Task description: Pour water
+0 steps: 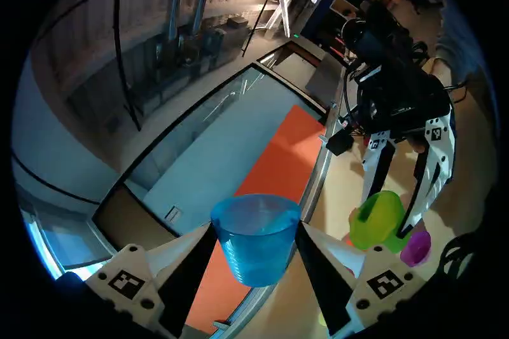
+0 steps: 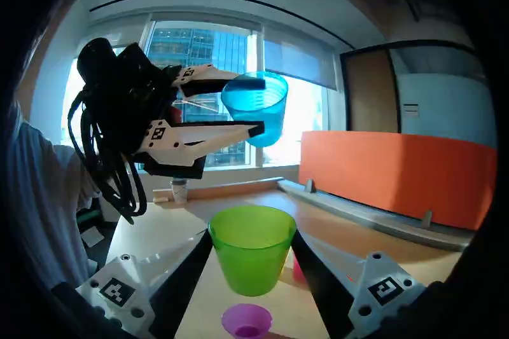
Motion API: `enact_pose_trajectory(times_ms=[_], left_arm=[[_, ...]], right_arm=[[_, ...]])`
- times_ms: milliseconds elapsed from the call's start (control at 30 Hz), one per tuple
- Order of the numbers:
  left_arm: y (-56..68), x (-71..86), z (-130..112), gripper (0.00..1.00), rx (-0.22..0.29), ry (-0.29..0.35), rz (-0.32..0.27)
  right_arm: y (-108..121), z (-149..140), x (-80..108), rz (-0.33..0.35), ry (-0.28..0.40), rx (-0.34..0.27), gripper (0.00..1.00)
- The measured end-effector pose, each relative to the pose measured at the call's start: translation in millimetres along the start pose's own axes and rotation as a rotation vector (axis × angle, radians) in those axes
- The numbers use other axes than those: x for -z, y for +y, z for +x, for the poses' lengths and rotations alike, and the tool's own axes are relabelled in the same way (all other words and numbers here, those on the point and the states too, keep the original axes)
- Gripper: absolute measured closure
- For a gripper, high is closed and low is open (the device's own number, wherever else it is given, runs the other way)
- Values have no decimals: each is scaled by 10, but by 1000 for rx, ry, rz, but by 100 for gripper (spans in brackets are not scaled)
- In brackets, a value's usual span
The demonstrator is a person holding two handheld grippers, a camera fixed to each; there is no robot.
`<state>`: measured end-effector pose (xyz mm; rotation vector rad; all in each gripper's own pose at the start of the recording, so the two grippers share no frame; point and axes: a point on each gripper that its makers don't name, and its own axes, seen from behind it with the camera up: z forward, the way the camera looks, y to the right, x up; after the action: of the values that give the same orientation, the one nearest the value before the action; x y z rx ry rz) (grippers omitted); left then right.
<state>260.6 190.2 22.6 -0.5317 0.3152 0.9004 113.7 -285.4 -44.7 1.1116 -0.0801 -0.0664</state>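
My left gripper (image 1: 256,245) is shut on a translucent blue cup (image 1: 256,247), held high and tilted. In the right gripper view that blue cup (image 2: 256,106) hangs up in front of the window, clamped by the left gripper (image 2: 254,107). My right gripper (image 2: 252,251) is shut on a green cup (image 2: 252,248), upright just above the wooden table (image 2: 165,228). The left gripper view has the green cup (image 1: 378,219) lower right, in the right gripper (image 1: 382,215). A small purple cup (image 2: 246,320) stands on the table below the green one, seen too as the purple cup (image 1: 416,247).
An orange partition (image 2: 401,170) runs along the table's far right edge. A pink object (image 2: 297,269) sits behind the green cup. A paper cup (image 2: 180,190) stands near the window sill. A person's sleeve (image 2: 38,205) is at left, with black cables (image 2: 111,167) hanging from the left gripper.
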Motion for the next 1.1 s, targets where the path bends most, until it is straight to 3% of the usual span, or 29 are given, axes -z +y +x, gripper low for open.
enact_pose_trajectory(times_ms=[500,1100], left_arm=[[-55,-28,125,15,-128,11,17],[-98,6,179,16,-213,19,33]], right_arm=[[-46,-15,-60,14,-3,-3,9],[-88,19,-63,19,-6,6,9]])
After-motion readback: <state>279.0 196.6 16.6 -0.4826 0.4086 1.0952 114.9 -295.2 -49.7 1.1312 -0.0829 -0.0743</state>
